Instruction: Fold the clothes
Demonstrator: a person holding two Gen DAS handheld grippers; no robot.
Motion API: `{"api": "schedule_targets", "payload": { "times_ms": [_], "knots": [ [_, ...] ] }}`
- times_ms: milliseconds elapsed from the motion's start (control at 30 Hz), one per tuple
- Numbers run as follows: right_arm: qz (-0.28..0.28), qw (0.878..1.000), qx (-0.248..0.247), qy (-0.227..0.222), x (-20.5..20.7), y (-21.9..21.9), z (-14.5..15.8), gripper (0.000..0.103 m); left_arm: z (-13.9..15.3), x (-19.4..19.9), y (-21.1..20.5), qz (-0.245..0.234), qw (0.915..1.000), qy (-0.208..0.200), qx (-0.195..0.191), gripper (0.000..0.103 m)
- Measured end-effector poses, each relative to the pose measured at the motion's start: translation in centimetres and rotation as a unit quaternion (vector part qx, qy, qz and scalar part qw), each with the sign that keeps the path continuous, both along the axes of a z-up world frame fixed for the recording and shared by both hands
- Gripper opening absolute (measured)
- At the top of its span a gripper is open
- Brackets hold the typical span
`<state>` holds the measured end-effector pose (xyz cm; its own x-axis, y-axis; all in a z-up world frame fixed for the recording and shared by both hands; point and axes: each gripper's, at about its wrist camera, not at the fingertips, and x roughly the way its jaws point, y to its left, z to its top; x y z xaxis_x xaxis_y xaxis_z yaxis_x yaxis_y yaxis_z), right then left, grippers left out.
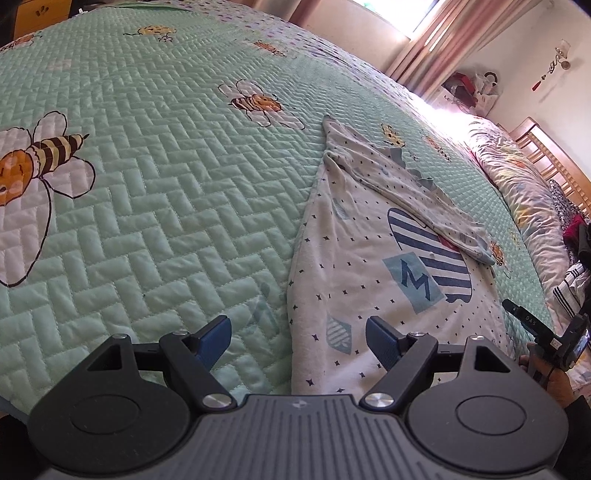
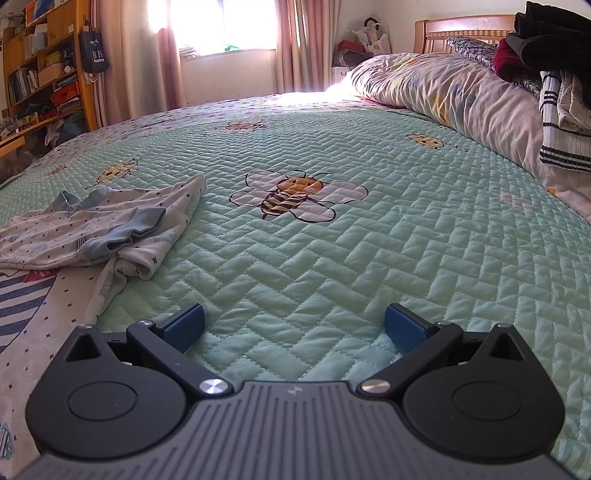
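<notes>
Two tools (image 1: pixel 298 336) (image 2: pixel 293 326) gape empty over one shirt (image 1: pixel 369 266) on one quilt (image 1: pixel 166 184).

Each gripper (image 1: pixel 298 334) (image 2: pixel 294 326) has black linkage arms, ribbed blue pads (image 1: pixel 384 341), silver screws (two apiece), grey ridged body.

My right-view shirt (image 2: pixel 92 229) runs off the left edge; window (image 2: pixel 221 26) blown out white; shelf clutter (image 2: pixel 40 70) too small to identify.

Bright daylight from the window (image 2: pixel 221 26) blows out highlights; fisheye edges bend, otherwise sharp.
</notes>
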<state>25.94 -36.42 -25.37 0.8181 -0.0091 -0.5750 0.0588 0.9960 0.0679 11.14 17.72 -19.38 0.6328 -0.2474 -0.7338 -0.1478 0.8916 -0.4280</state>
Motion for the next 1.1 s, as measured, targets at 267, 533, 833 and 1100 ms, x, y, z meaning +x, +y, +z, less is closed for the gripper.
{"api": "schedule_targets", "payload": {
  "times_ms": [267, 533, 833, 1100],
  "knots": [
    [0.002, 1.000, -0.001, 0.003, 0.1, 0.1, 0.1, 0.103, -0.3, 0.4, -0.3, -0.007, 0.9999, 0.009, 0.005, 0.082],
    [0.071, 0.987, 0.144, 0.011, -3.3, -1.2, 3.1, 0.103, -1.9, 1.8, 1.6, -0.068, 0.9911, 0.035, -0.109, 0.089],
    [0.154, 0.875, 0.438, 0.140, -11.8, -4.6, 0.9, 0.103, -4.7, 3.5, 4.4, -0.086, 0.9559, 0.075, -0.270, 0.094],
    [0.146, 0.843, 0.491, 0.167, -14.2, -3.8, -0.8, 0.103, -5.8, 4.4, 3.8, -0.106, 0.9430, 0.101, -0.299, 0.092]
  ]
}}
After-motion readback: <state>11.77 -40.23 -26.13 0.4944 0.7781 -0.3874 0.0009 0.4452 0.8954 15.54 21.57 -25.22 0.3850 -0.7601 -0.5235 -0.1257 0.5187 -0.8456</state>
